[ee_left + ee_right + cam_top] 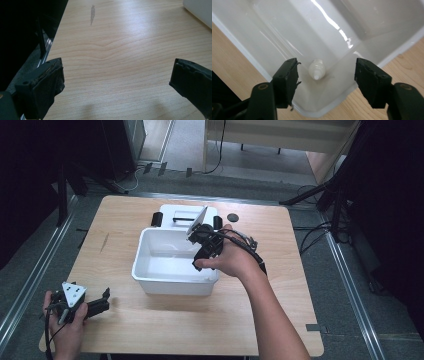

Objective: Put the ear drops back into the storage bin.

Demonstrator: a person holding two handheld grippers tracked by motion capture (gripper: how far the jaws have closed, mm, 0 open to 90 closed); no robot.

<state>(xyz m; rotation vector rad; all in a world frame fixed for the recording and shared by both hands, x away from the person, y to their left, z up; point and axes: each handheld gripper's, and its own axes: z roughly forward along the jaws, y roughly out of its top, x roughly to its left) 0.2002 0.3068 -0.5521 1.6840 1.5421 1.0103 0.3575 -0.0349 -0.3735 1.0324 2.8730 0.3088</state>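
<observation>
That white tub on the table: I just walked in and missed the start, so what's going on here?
A person works with a claw in each hand. The right claw hangs open over the white tub, and a small white bottle lies in the tub's corner, below the jaws and untouched by them. The left claw rests open at the wooden table's near left corner, holding nothing.
</observation>
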